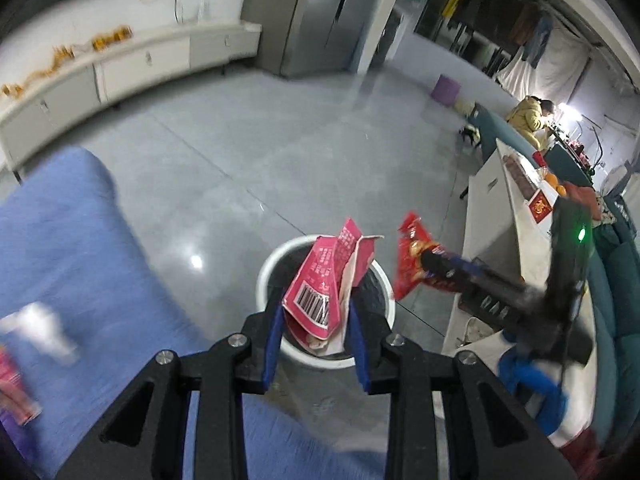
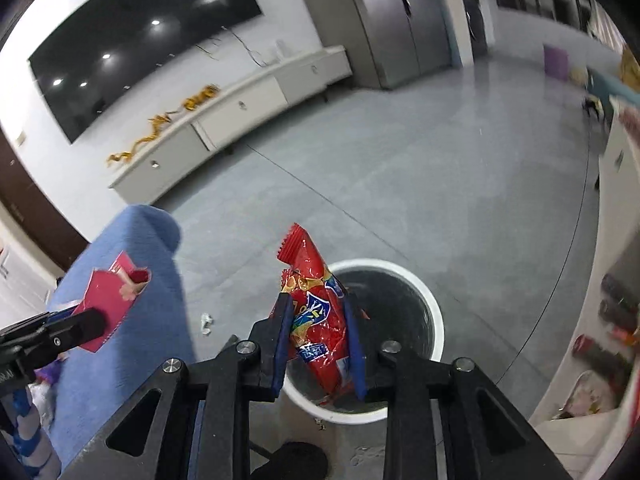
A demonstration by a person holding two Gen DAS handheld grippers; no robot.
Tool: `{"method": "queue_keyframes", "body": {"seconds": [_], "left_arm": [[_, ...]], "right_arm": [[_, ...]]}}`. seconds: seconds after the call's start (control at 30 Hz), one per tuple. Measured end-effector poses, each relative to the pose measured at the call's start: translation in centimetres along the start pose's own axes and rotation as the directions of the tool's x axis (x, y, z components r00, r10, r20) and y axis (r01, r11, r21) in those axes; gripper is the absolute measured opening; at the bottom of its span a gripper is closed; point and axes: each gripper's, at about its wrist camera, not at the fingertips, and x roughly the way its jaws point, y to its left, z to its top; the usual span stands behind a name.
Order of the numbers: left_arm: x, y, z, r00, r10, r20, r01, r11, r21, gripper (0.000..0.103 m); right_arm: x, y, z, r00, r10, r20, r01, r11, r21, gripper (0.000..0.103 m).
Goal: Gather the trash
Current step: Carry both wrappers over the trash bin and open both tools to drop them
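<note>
My left gripper [image 1: 314, 316] is shut on a torn pink carton [image 1: 320, 288] with a barcode, held over the white round trash bin [image 1: 272, 264] on the floor. My right gripper [image 2: 318, 332] is shut on a red snack wrapper [image 2: 316, 304], held above the same bin [image 2: 432, 312]. In the left wrist view the right gripper [image 1: 430, 266] comes in from the right with the red wrapper [image 1: 410, 260] beside the bin. In the right wrist view the left gripper [image 2: 94, 326] with the pink carton [image 2: 108, 300] is at the left.
A blue sofa [image 1: 72, 240] lies left of the bin, with pink and white items on it. A white table [image 1: 516, 184] with clutter stands at the right. A small white scrap [image 2: 206, 322] lies on the grey floor. A long white cabinet [image 2: 224, 116] lines the far wall.
</note>
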Motion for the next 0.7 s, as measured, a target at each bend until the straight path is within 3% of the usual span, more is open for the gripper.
{"method": "queue_keyframes", "body": {"seconds": [0.23, 0.33, 0.4, 0.57, 0.7], "left_arm": [[8.5, 0.1, 2.5, 0.993, -0.02, -0.119, 0.016, 0.999, -0.039, 0.033], [10.7, 0.4, 2.8, 0.988, -0.048, -0.146, 0.038, 0.997, -0.074, 0.04], [11.4, 0.9, 3.0, 0.985, -0.07, -0.157, 0.055, 0.993, -0.1, 0.041], [10.9, 0.8, 3.2, 0.99, -0.057, -0.127, 0.044, 0.993, -0.106, 0.048], [7.2, -0.3, 2.7, 1.0, 0.01, -0.018, -0.012, 0.995, -0.1, 0.048]], "right_arm": [[7.4, -3.7, -0.2, 0.995, -0.037, -0.097, 0.043, 0.997, 0.058, 0.033], [8.3, -4.7, -0.7, 0.992, -0.07, -0.104, 0.078, 0.994, 0.079, 0.046], [8.1, -5.4, -1.0, 0.992, -0.079, -0.095, 0.088, 0.991, 0.097, 0.048], [6.6, -4.8, -0.9, 0.991, -0.116, -0.07, 0.122, 0.989, 0.079, 0.048], [3.0, -3.4, -0.9, 0.992, -0.129, 0.0, 0.129, 0.99, 0.05, 0.049]]}}
